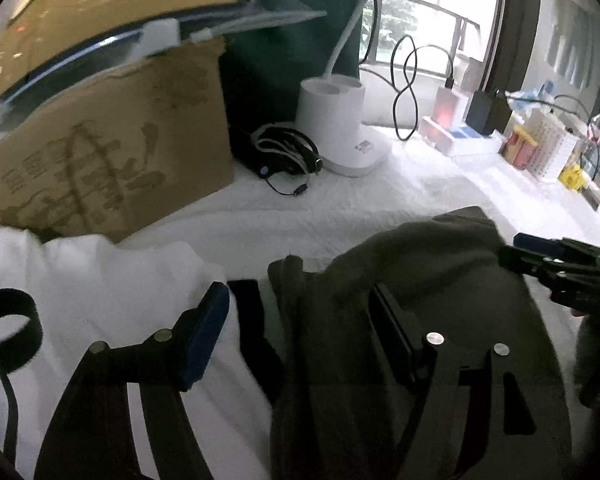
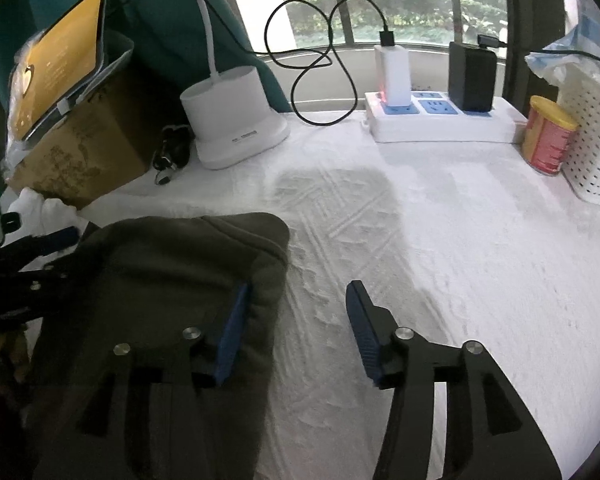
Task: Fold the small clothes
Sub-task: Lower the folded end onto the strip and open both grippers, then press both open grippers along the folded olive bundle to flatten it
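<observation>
A: From the left wrist, what's under the left gripper (image 1: 296, 332)?

B: A soft, matte olive-green garment (image 1: 420, 280), folded into a thick rounded pad with a seamed edge. It lies on a white quilted counter (image 1: 340, 212). The gripper tilts steeply down, jaws spread and released; the garment's left edge sits between the blue ribbed pads, which don't press it. Left of it is a white cloth (image 1: 100, 280) with a black strap loop on it.

A: Beyond the gripper?

B: A printed cardboard box (image 1: 112, 152), a smooth white lamp base (image 1: 336, 128) and coiled black cables.

A: And the right wrist view?

B: The right gripper (image 2: 296, 328) also pitches down, jaws apart, grasping nothing. Its left finger (image 2: 232, 332) overlaps the garment's (image 2: 172, 264) right edge; the right one hangs over the bare counter (image 2: 460, 240). Far ahead: a white power strip (image 2: 440, 120), a red tin (image 2: 548, 136) and a perforated white basket (image 2: 592, 136).
</observation>
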`<state>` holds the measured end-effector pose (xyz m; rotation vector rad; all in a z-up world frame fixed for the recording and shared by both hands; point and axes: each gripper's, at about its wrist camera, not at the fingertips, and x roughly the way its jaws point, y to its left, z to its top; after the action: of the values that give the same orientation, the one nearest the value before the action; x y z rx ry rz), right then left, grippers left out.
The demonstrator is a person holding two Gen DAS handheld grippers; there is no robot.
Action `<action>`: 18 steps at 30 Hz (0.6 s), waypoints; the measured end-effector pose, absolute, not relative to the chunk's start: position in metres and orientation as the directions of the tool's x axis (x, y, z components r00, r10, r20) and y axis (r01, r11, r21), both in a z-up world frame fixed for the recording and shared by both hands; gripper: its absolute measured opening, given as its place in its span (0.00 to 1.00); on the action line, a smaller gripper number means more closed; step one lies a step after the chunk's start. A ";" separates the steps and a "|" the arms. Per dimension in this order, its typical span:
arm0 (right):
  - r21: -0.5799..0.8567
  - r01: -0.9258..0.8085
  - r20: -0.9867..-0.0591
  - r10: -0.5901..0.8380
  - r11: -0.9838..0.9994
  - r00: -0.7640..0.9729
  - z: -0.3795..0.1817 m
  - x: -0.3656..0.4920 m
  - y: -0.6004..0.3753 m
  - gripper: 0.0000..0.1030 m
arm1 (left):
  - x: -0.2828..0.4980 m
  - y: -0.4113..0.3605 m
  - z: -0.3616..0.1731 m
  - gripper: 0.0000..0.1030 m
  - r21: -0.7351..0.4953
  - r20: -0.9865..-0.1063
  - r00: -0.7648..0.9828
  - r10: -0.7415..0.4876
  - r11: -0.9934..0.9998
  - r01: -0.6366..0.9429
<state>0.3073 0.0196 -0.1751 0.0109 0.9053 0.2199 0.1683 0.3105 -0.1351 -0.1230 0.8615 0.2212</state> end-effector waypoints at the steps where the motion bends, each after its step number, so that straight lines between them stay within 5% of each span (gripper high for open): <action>1: 0.100 -0.182 -0.778 0.192 0.978 0.598 -0.175 0.305 0.019 0.54 | 0.164 0.310 -0.133 0.71 -0.023 -0.761 0.634 0.139 0.970 -0.241; 18: 0.051 -0.191 -0.778 0.158 0.980 0.608 -0.177 0.244 0.020 0.54 | 0.107 0.271 -0.139 0.71 -0.081 -0.761 0.646 0.060 0.979 -0.188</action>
<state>0.2444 0.0202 -0.1769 -0.0385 0.8949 0.2016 0.1070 0.2711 -0.1391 -0.1581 0.8583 0.1417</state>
